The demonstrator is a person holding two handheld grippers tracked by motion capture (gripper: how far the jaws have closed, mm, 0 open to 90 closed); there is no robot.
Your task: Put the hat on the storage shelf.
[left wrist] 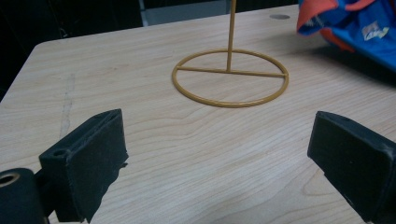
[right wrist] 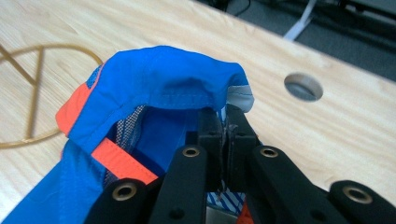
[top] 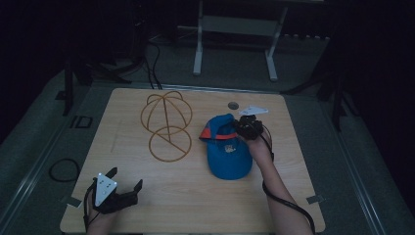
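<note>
**Cap's grabbed, stand is next**

So the right gripper has its jaws clenched on the back edge of the blue cap, which sits on the table just right of the wire hat stand. Looks like the pick-up step to me. The left gripper idles near the front edge, jaws wide apart, holding nothing. Next move probably needs lifting the cap clear and lining its crown over the stand's dome.

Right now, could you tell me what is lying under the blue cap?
The blue cap rests on the wooden table, its rear edge lifted by the right gripper pinching it. The inside shows mesh and an orange strap; the tabletop beneath the crown is covered.
</note>
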